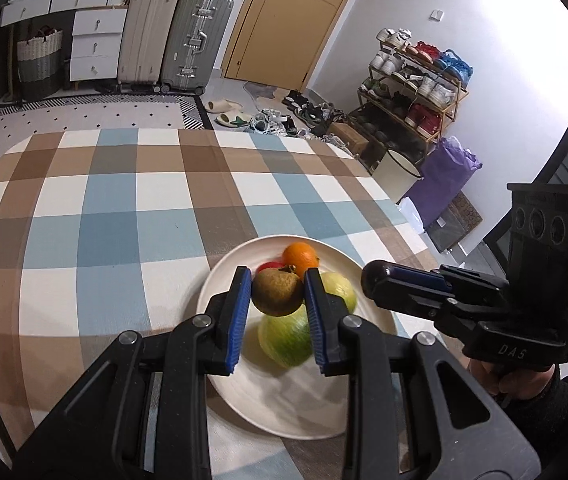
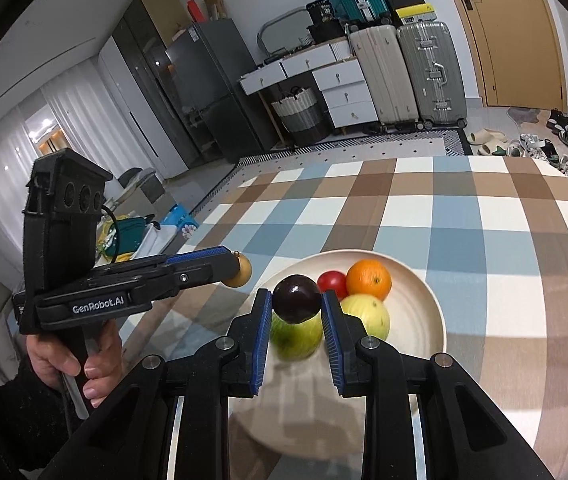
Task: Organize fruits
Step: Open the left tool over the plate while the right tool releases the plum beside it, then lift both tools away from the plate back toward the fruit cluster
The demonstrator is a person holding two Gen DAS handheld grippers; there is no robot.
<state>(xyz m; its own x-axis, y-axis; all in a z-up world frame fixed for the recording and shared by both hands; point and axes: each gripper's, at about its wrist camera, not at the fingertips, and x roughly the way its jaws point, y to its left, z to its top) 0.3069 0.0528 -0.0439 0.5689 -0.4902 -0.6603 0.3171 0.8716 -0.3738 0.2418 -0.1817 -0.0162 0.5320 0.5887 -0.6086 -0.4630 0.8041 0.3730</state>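
Observation:
My left gripper [image 1: 278, 294] is shut on a brown round fruit [image 1: 277, 293], held above a white plate [image 1: 244, 408]. My right gripper [image 2: 297, 299] is shut on a dark purple plum [image 2: 297, 298], also held over the plate [image 2: 424, 320]. On the plate lie an orange [image 2: 369, 279], a red fruit [image 2: 332, 282], a yellow-green fruit [image 2: 366, 316] and a green fruit [image 2: 296, 338]. In the left wrist view the right gripper [image 1: 378, 280] comes in from the right with the plum [image 1: 376, 279] at its tip. In the right wrist view the left gripper [image 2: 234, 270] holds the brown fruit [image 2: 240, 274] at the plate's left.
The plate rests on a table with a checked blue, brown and white cloth [image 1: 124, 216]. Beyond the table's far edge stand suitcases [image 1: 176, 36], white drawers [image 1: 92, 40], a woven basket [image 1: 40, 60] and a shoe rack [image 1: 416, 88]. A hand [image 2: 68, 356] grips the left tool.

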